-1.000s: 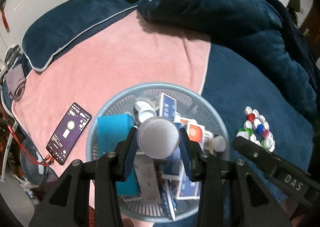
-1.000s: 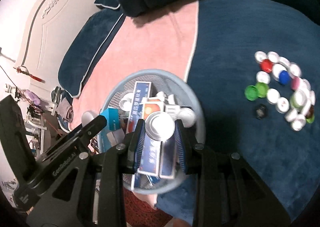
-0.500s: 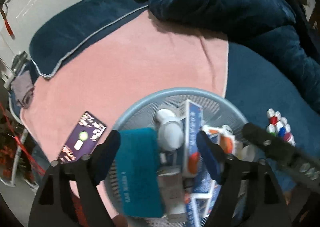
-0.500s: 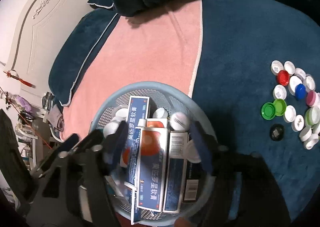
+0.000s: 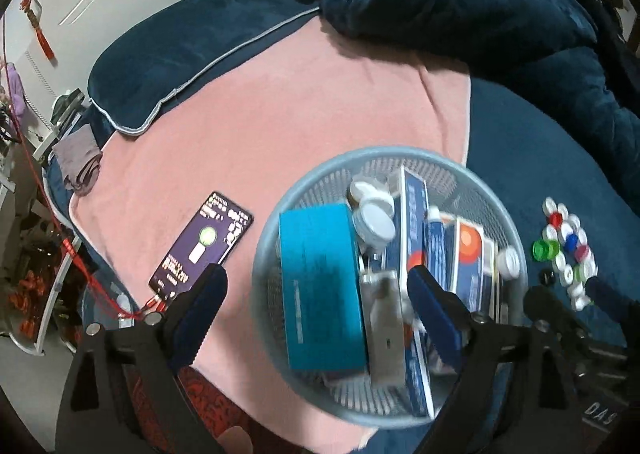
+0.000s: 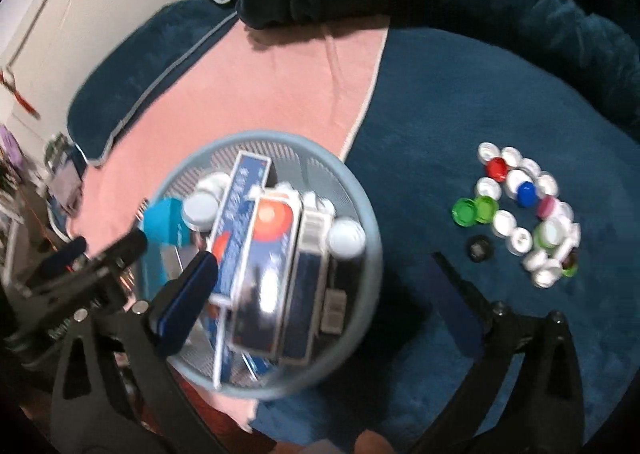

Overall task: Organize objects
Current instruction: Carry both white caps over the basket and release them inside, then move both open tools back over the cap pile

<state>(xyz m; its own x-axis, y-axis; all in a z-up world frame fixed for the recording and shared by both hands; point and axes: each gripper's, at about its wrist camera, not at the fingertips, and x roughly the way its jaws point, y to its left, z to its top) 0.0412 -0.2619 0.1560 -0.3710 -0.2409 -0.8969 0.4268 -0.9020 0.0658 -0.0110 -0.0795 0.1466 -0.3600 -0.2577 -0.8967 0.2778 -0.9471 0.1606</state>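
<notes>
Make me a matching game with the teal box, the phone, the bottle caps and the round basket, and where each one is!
Things:
1. flat teal box
2. phone with a lit purple screen
3. cluster of small plastic bottle caps
4. round grey-blue mesh basket

Places:
A. loose on the dark blue blanket
B. straddling the edge where pink meets blue
C. inside the basket
D. flat on the pink towel

Pairs: 1-C, 2-D, 3-A, 4-B
</notes>
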